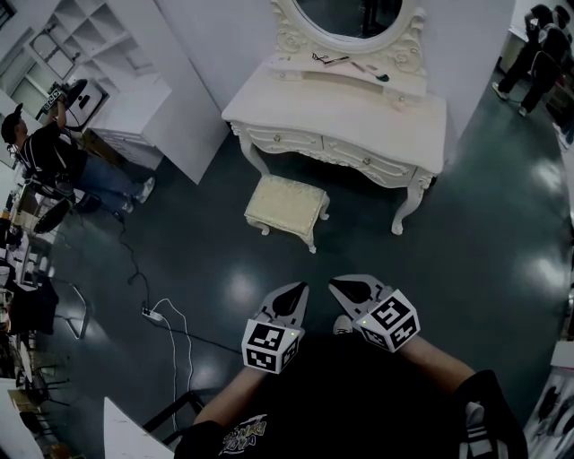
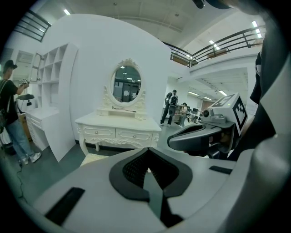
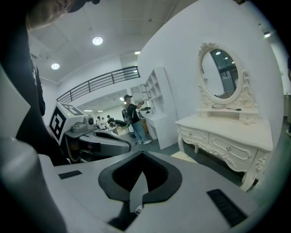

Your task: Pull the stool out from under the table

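Dark, glossy studio floor [image 1: 466, 269] fills the frame below me, w/ a white carved dressing table [image 1: 359, 116] against the far wall and an oval mirror [image 1: 350, 18] on top of it. Cream upholstered stool [image 1: 285, 206] stands on the floor at the table's front, nearer its left leg than its right. From the head view most of the seat shows clear of the tabletop, but I can't tell whether its back edge sits under the drawer front.

I hold the L gripper [image 1: 293, 292] and R gripper [image 1: 346, 289] side by side low in the picture, near each other but not touching. Both aim toward the table and are well apart from the stool. L gripper view: jaws pressed together w/ nothing between them, the stool just a cream sliver past the tip. R gripper view: same, jaws closed on nothing, table off to the right.

At the left, a person [image 1: 63, 157] in a dark top and jeans stands by white shelving [image 1: 90, 36], hands up at a dark device. White power strip [image 1: 152, 315] and its cable lie on the floor left of the grippers. Two more people [image 1: 538, 45] stand at the top right edge, in the bkgd.
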### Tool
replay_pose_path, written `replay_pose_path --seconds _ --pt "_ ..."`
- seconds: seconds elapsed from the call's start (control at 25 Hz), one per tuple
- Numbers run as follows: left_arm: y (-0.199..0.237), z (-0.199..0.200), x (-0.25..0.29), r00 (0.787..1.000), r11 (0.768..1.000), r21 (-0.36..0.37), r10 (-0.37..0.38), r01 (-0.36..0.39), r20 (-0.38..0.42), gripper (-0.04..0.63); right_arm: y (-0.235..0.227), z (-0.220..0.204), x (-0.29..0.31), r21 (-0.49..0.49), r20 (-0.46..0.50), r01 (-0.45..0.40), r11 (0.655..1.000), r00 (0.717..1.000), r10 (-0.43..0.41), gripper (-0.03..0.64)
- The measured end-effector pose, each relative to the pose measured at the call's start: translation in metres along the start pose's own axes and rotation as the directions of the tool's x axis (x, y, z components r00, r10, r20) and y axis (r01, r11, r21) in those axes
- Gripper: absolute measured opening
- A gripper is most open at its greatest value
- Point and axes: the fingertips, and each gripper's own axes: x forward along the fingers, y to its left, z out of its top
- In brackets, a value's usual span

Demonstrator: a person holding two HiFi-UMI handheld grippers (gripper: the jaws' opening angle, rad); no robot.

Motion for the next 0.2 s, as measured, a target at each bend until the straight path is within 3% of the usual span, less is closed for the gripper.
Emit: replay_pose_path --seconds 0.2 --pt "0.0010 0.0018 0.0013 1.000 1.000 0.004 -0.004 0.004 0.001 0.008 -0.0017 0.0010 0.0011 -0.002 -0.004 0.000 1.000 1.000 0.000 0.028"
